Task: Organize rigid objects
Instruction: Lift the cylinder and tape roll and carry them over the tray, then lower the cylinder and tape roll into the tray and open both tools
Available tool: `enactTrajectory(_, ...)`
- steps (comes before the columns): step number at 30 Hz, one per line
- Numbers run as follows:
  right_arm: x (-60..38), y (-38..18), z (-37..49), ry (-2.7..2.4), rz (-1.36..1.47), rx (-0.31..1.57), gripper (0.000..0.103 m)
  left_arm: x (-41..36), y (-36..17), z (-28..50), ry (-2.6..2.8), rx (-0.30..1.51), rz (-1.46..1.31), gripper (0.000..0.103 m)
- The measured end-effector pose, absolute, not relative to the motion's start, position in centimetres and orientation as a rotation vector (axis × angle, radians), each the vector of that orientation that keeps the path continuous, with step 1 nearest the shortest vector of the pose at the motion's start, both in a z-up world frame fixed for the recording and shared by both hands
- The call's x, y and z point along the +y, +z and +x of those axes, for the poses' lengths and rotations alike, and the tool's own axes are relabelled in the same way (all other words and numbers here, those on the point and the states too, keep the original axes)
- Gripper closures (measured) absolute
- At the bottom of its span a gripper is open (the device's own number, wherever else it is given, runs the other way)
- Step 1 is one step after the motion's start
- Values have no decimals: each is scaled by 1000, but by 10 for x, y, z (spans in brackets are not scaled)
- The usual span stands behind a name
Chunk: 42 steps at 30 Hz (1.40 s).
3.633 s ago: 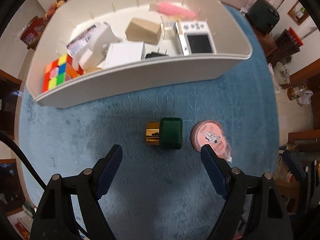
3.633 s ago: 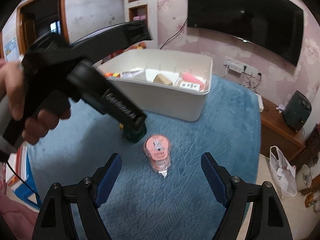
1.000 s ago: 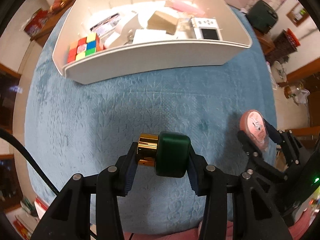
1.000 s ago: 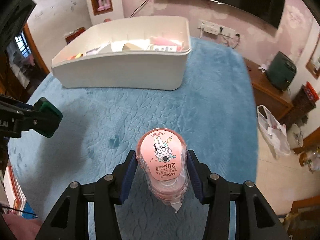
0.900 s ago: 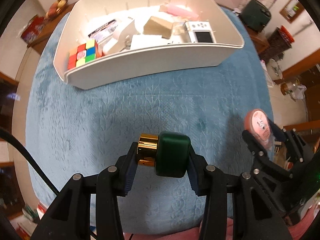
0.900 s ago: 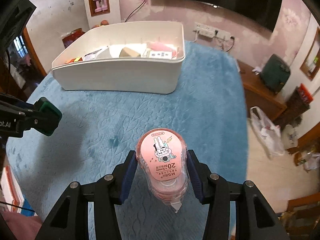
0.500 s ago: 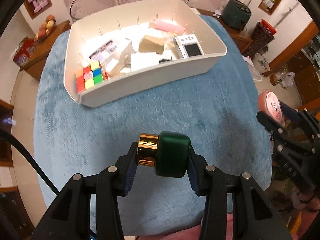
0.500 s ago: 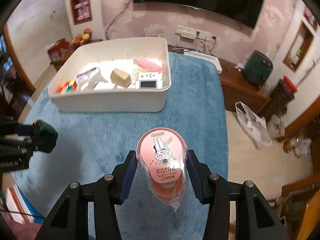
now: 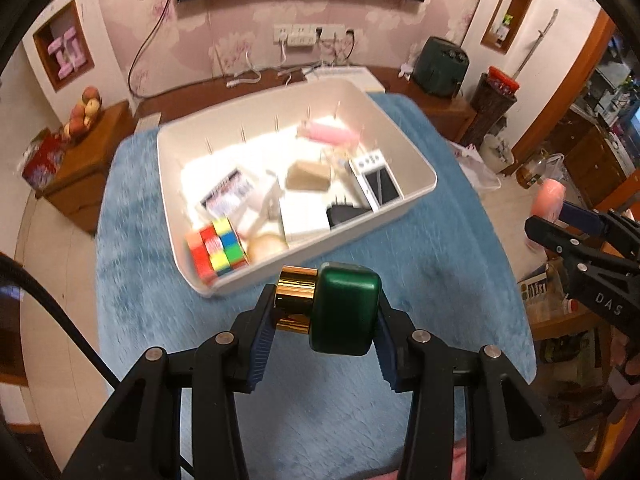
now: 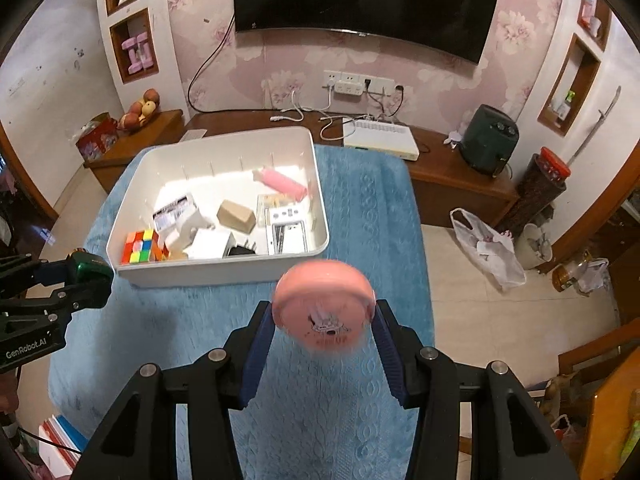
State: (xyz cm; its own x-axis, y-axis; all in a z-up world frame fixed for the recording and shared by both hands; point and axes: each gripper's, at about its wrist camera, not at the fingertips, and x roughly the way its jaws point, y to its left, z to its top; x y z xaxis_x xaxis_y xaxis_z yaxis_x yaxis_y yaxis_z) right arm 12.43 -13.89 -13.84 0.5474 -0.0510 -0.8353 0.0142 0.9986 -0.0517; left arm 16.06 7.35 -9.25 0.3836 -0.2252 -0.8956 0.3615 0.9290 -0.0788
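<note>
My left gripper (image 9: pixel 320 326): clamped on the green bottle (image 9: pixel 345 309) across its hard, slick body; gold cap (image 9: pixel 295 303) sticks out sideways.
My right gripper (image 10: pixel 323 330): pinching the pink tape dispenser (image 10: pixel 323 307), light plastic, at its flanks.
Beyond: white bin (image 10: pixel 224 270), part filled.

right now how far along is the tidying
Done: the white bin already holds a puzzle cube and other small items. In hand: left tongs grip the green bottle, right tongs the pink tape. Left: dropping both in.
</note>
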Motion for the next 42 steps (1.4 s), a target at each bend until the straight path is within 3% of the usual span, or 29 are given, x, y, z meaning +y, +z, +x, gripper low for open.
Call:
enactTrajectory(13, -104, -107, 155, -43, -72, 976, 53, 87, -67, 202, -407, 996, 177, 55)
enactTrajectory(23, -71, -113, 195, -13, -82, 1013, 53, 84, -53, 238, -408, 901, 255, 55)
enactTrajectory(42, -56, -158, 263, -20, -71, 1144, 53, 79, -94, 289, -385, 948, 324, 55)
